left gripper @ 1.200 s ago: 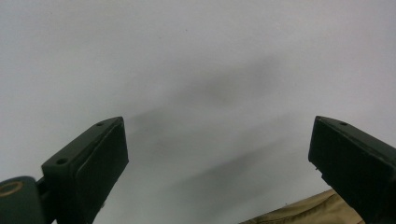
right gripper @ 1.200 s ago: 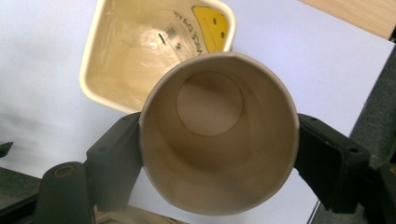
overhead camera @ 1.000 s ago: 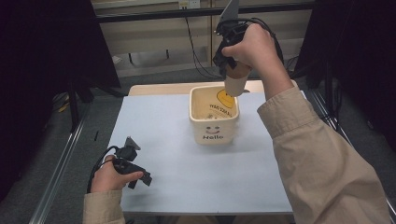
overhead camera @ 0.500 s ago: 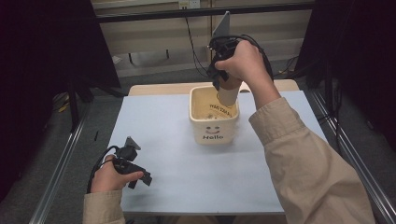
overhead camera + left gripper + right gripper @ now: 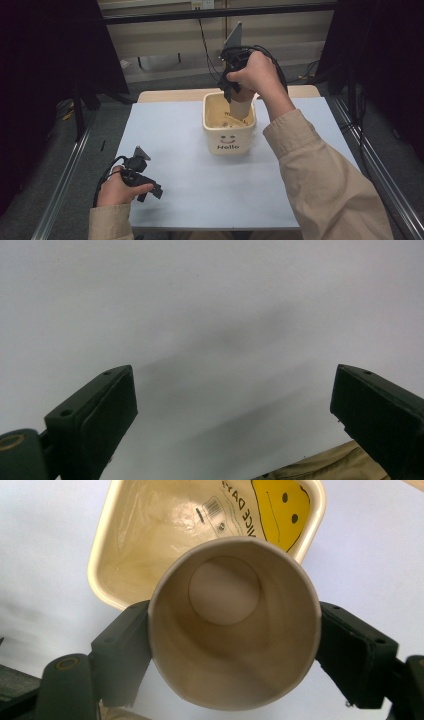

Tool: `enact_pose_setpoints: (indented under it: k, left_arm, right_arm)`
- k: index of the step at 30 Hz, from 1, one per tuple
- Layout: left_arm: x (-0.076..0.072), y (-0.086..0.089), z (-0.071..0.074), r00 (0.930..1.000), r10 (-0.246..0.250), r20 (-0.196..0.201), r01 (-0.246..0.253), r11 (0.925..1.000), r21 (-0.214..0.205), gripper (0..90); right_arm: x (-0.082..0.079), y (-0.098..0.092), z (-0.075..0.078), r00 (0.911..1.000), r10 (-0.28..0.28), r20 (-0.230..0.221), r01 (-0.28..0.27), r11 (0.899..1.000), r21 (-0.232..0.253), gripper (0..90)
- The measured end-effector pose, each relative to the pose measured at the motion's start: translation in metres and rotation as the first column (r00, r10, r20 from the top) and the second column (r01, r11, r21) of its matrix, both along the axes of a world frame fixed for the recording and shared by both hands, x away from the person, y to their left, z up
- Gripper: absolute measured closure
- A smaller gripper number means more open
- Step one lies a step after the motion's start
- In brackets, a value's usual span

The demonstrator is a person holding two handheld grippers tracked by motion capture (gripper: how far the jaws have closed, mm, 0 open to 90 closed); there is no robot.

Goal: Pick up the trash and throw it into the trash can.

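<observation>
My right gripper [image 5: 238, 96] is shut on a tan paper cup [image 5: 242, 106], held upright over the back of a cream square container [image 5: 229, 140] marked "Hello". In the right gripper view the paper cup [image 5: 234, 622] sits empty between the two black jaws of that gripper [image 5: 234, 645], and below it the cream container [image 5: 130, 565] shows a yellow smiley label inside. My left gripper [image 5: 148, 186] rests open on the table [image 5: 165, 130] at the front left. The left gripper view shows that gripper [image 5: 235, 415] spread wide above bare white surface.
A dark metal frame and black curtains surround the table on both sides. Cables hang down the back wall [image 5: 202, 37] behind the container. A beige sleeve [image 5: 320, 175] reaches across the right half of the table.
The right hand has moved the paper cup leftward and lower, toward the container's opening. The left gripper has stayed in place.
</observation>
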State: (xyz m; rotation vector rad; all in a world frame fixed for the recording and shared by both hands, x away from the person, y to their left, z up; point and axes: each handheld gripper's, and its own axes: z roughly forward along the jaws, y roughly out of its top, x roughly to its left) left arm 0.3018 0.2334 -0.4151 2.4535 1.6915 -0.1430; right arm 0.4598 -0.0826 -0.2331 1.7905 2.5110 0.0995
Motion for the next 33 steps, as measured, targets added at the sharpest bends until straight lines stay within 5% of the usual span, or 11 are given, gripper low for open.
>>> enact_pose_setpoints:
  k: [22,33]
  left_arm:
    - [-0.001,0.0,0.001,0.9999,0.006,0.014,-0.006,1.0,-0.006,4.6]
    - [-0.001,-0.001,0.001,0.9999,0.0,0.014,0.0,1.0,-0.008,4.6]
  right_arm:
    - [-0.001,0.001,0.001,0.9996,0.021,0.02,-0.021,1.0,-0.013,10.0]
    - [-0.01,-0.008,0.047,0.9978,0.008,0.066,-0.006,0.999,-0.036,7.3]
